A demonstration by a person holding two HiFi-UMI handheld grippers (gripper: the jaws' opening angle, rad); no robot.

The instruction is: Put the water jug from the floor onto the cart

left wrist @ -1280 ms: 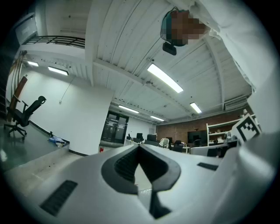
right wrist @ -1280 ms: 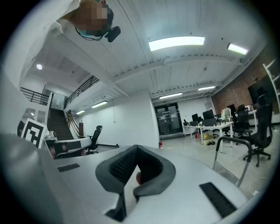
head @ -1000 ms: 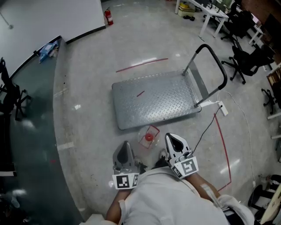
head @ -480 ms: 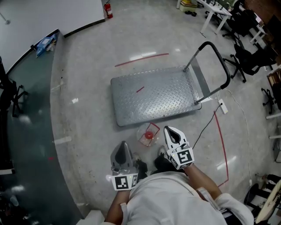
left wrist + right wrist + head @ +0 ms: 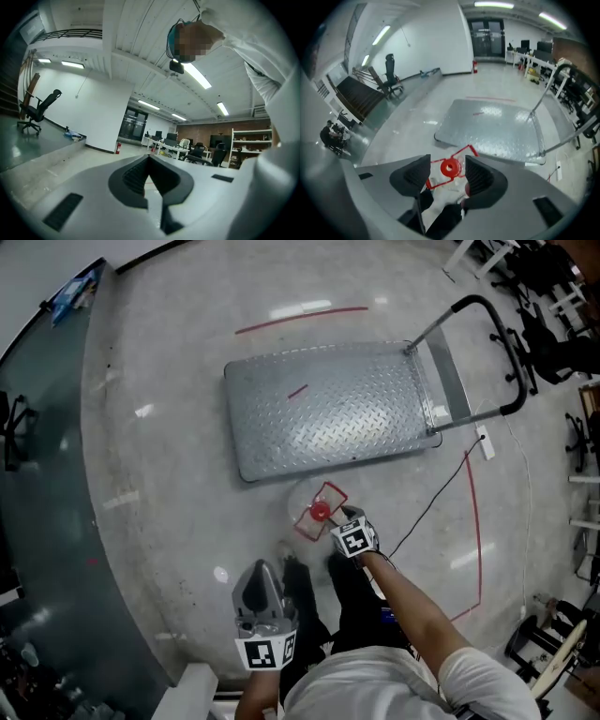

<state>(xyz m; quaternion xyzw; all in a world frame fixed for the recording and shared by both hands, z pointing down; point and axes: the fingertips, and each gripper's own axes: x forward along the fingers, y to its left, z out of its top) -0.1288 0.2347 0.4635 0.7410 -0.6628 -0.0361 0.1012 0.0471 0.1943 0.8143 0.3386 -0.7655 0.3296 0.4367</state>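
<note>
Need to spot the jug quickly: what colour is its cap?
Red. The cap shows best in the right gripper view.

Cart [image 5: 328, 409]: flat grey tread-plate deck, black push handle at one end.
Water jug [image 5: 319, 513]: clear, red cap and handle, upright on floor just beside the cart's long edge.

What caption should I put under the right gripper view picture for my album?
Right tongs opening above the water jug on the floor, nothing gripped yet, cart behind it.
</note>
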